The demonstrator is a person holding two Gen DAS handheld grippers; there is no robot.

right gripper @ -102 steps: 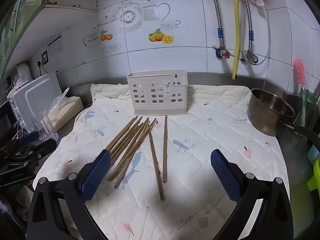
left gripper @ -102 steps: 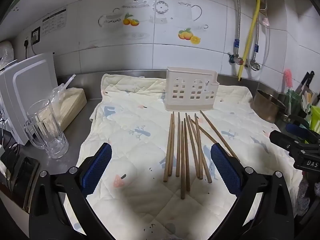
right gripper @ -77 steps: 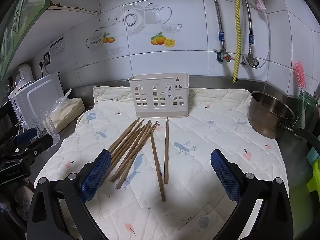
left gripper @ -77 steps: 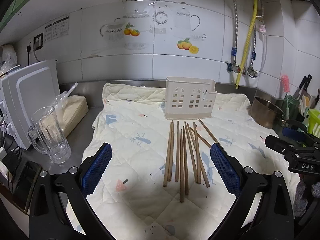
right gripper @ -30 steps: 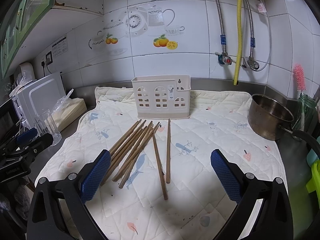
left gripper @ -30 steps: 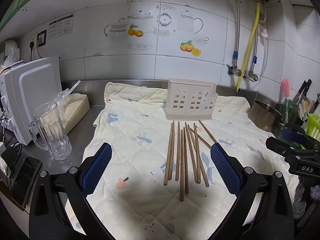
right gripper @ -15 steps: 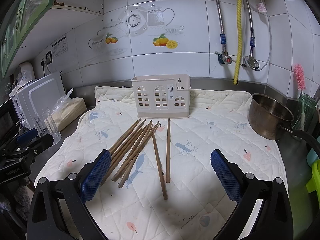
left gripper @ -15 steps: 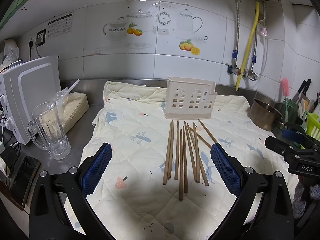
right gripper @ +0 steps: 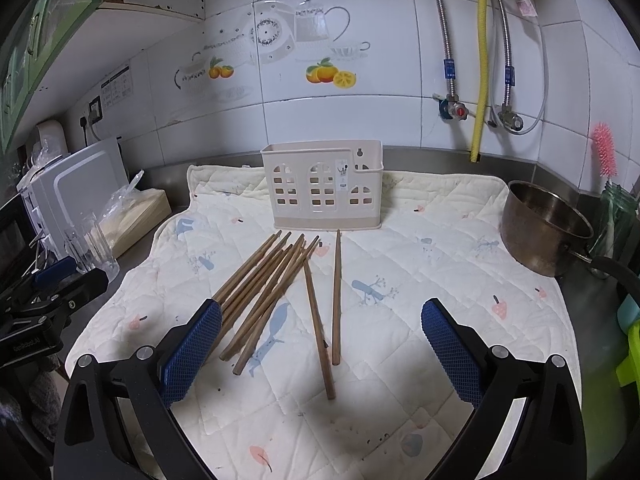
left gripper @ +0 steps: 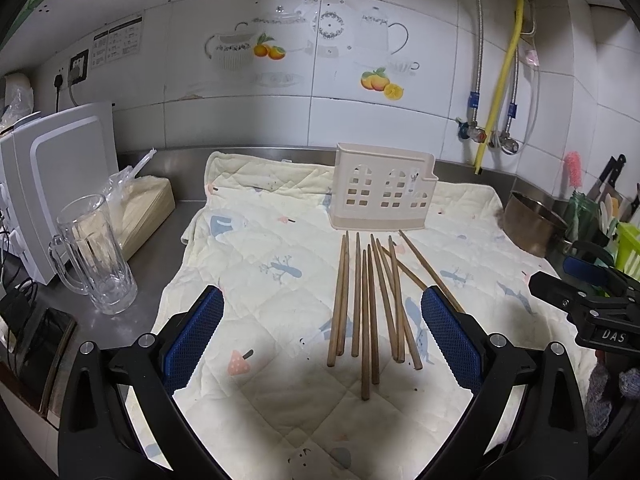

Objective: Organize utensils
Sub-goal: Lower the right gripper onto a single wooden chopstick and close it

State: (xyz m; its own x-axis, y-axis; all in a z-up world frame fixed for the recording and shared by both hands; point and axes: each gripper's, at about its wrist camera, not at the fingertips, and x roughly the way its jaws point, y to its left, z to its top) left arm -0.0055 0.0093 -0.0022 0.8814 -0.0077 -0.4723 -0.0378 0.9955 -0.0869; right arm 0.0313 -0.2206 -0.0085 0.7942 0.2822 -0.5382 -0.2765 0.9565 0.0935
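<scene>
Chopsticks (right gripper: 280,280) loose on a quilted mat (right gripper: 420,280)
The right claw (right gripper: 321,346) hangs wide open above them; a cream holder (right gripper: 324,196) stands behind.

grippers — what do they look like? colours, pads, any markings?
Both alike: black angular plastic fingers with silver screws and blue cross-hatched pads. In each other's views, the left gripper carries white "GenRobot.AI" lettering, the right gripper white "DAS". No cables or sleeves visible.

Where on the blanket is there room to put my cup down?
Bare cloth lies between the chopsticks and the metal pot, and on their other side toward the glass mug. The strip between the chopsticks and the holder is crowded.
</scene>
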